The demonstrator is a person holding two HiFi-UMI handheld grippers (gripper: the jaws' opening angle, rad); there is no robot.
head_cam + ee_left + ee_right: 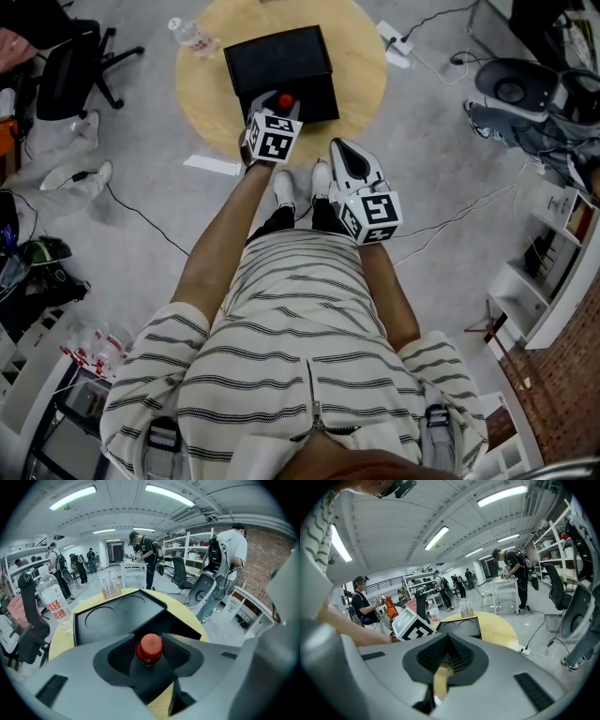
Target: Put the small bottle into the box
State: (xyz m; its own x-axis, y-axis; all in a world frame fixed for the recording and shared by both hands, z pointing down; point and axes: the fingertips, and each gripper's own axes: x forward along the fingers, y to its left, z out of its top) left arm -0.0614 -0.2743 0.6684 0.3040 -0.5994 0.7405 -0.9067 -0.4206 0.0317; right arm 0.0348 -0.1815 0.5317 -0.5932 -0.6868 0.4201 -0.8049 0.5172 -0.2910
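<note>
The small bottle [149, 648] stands upright between my left tongs [279, 101] — pads parted, seemingly just off its red cap — apparently inside the black box [281, 56] on the table [361, 66]. My right tongs [447, 641] are closed, empty and farther back — so withdrawing upward falls to the left.

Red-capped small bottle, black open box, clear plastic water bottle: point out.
Red-capped small bottle [150, 648]: left gripper view, its red cap.
Black open box [277, 58]: head view, its lid.
Clear plastic water bottle [55, 607]: left gripper view, its printed label.
</note>
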